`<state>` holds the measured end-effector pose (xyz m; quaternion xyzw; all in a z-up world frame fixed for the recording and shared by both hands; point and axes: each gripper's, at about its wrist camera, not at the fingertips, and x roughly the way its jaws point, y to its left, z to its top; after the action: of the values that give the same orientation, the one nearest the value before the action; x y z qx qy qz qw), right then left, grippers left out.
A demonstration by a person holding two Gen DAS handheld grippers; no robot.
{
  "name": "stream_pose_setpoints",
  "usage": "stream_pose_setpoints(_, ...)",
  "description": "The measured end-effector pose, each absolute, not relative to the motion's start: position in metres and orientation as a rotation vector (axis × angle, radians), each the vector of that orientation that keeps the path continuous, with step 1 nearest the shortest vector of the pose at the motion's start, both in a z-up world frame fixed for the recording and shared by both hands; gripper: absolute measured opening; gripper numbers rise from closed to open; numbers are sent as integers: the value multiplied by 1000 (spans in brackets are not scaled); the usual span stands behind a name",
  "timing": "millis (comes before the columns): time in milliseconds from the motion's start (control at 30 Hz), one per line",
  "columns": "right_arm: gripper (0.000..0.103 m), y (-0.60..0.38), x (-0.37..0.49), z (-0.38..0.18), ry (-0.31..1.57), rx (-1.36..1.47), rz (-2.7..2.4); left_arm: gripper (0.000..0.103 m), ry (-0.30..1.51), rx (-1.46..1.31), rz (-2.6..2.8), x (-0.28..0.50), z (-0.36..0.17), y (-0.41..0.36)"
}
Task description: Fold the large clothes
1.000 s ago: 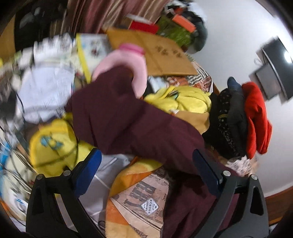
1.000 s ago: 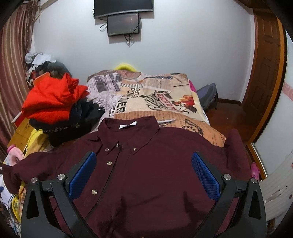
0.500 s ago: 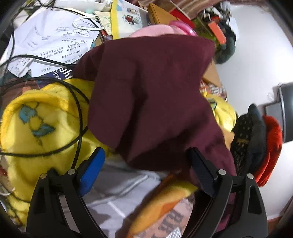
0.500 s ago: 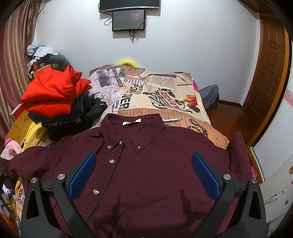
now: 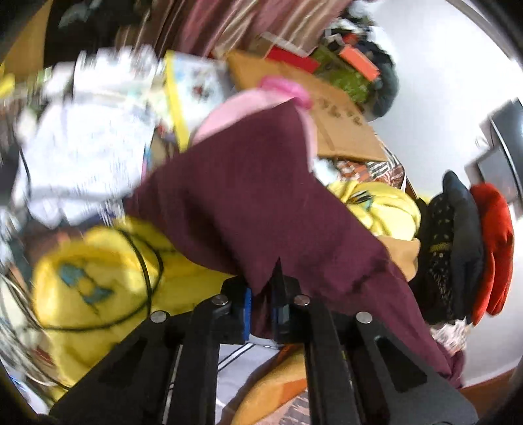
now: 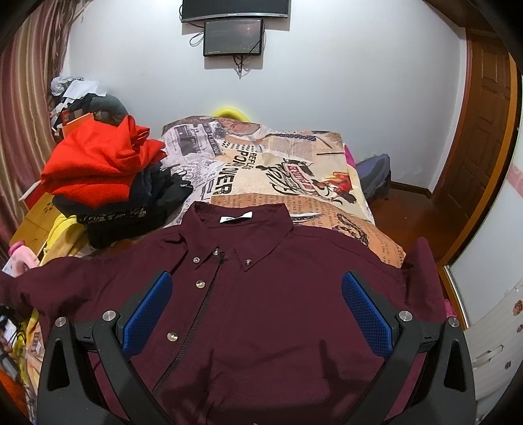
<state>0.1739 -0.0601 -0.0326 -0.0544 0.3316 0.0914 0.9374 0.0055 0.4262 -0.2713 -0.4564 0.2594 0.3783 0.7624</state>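
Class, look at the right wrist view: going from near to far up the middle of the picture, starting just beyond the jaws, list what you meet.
Maroon shirt → its collar with the white label → newspaper-print bedspread → white wall → small dark screen → larger screen above it.

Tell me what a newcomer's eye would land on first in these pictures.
The maroon shirt dominates, spread buttons up across the near end of the bed, with the open right gripper hovering above it. At its side the left gripper has just closed on the maroon sleeve, which drapes over yellow clutter. A red garment tops the dark clothes pile left of the shirt.
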Motion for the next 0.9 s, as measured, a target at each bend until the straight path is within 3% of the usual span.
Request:
stream_pose_setpoints(233, 103, -71, 173, -30, 672, -101, 181, 5, 412, -750, 770, 15, -158, 405)
stream_pose_setpoints(533, 103, -98, 166, -25, 649, -62, 177, 4, 286, -507, 453, 90, -31, 324)
stream_pose_setpoints(700, 103, -117, 164, -21, 636, -43, 163, 4, 312, -423, 285, 140, -7, 258)
stream_pose_setpoints(900, 103, -135, 164, -22, 639, -17, 154, 4, 450, -358, 96, 205, -19, 171)
